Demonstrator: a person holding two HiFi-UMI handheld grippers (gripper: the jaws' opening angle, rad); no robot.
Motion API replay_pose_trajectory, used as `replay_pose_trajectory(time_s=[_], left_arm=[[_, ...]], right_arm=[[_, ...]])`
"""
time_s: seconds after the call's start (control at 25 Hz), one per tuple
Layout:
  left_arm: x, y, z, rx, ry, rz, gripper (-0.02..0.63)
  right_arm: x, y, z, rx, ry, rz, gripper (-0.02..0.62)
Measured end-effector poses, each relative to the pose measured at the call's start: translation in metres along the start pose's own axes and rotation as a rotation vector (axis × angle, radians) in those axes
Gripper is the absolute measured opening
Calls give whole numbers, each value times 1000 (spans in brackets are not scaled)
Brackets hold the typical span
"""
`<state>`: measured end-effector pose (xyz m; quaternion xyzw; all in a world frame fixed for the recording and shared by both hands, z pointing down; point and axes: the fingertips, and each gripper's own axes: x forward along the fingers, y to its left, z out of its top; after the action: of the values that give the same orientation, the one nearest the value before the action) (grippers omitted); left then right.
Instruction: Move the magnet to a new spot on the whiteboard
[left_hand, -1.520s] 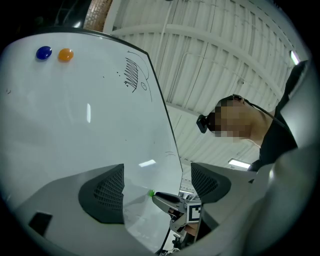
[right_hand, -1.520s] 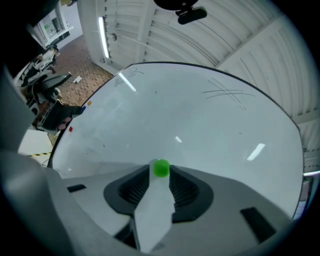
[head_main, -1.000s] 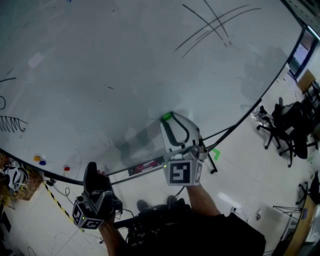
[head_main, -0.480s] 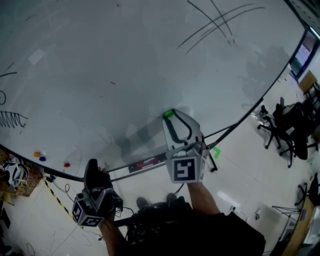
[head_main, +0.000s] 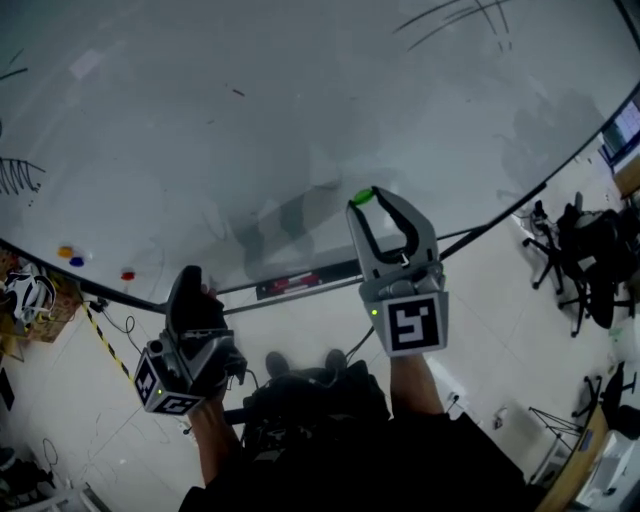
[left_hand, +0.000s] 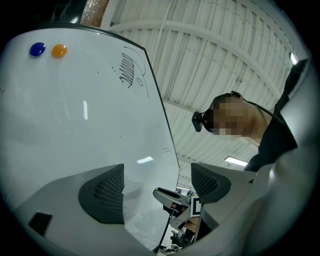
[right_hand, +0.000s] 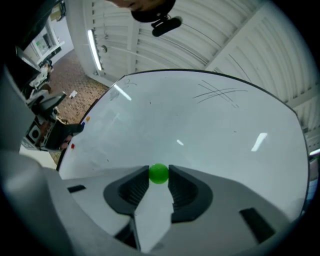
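A small green magnet (head_main: 363, 197) sits against the lower middle of the whiteboard (head_main: 250, 120). My right gripper (head_main: 366, 200) is shut on it, and the right gripper view shows the green magnet (right_hand: 159, 173) pinched between both fingertips with the whiteboard (right_hand: 200, 125) behind. My left gripper (head_main: 188, 280) hangs lower left, below the board's bottom edge. In its own view the left gripper (left_hand: 157, 185) is open with nothing between the pads.
Orange (head_main: 65, 252), blue (head_main: 77, 261) and red (head_main: 127, 275) magnets sit at the board's lower left. Black marker strokes (head_main: 460, 15) cross the upper right. A ledge (head_main: 300, 283) runs under the board. Office chairs (head_main: 585, 250) stand on the floor at right.
The head view has swung, so the board and both grippers sit differently in the picture. The right gripper stays closed on the green magnet at the board. The left gripper has barely moved.
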<state>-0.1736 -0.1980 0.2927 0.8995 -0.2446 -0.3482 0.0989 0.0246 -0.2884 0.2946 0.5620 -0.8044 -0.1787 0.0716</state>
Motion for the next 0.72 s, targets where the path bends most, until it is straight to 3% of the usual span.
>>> replay_pose_trajectory(time_s=[0.24, 0.72], left_arm=[[10, -11, -11, -1, 22, -6, 417], [41, -48, -47, 15, 73, 2, 417]], right_arm=[[-25, 1, 8, 155, -107, 140, 147], [-73, -27, 0, 351, -213, 272, 147]])
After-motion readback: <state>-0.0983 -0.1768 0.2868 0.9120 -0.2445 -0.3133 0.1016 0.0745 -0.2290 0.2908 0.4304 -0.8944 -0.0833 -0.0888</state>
